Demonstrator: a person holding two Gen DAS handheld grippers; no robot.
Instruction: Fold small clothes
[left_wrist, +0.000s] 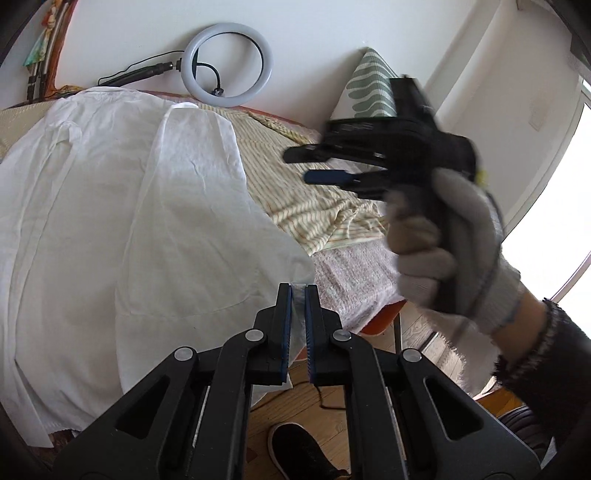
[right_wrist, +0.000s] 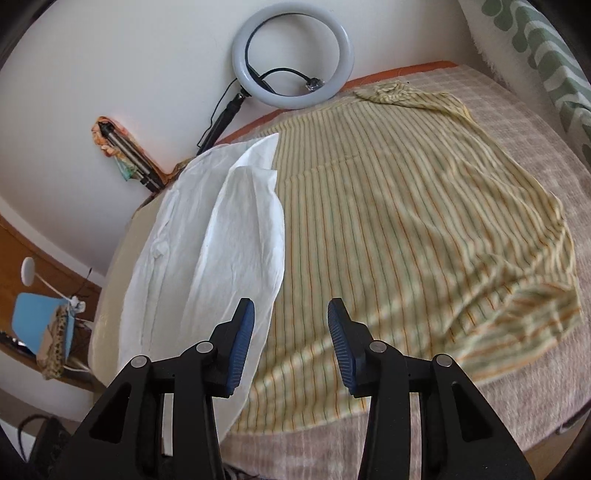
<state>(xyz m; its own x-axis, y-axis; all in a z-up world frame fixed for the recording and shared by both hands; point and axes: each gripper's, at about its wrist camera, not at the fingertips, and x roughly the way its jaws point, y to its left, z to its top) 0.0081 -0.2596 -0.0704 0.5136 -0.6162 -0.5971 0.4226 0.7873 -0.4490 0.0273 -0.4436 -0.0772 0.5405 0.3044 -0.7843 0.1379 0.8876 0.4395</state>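
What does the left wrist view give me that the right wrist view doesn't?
Left wrist only: the left tool shut on the white shirt's hem, the gloved hand holding the right tool, and a shoe on the floor.
Right wrist only: the right tool's open jaws over the striped shirt, nothing between them.
Both: both shirts and the ring light.

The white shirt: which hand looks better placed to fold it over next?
Left, probably. The left tool is already shut on the white shirt at its near edge. The right tool hangs open and empty above the striped shirt.
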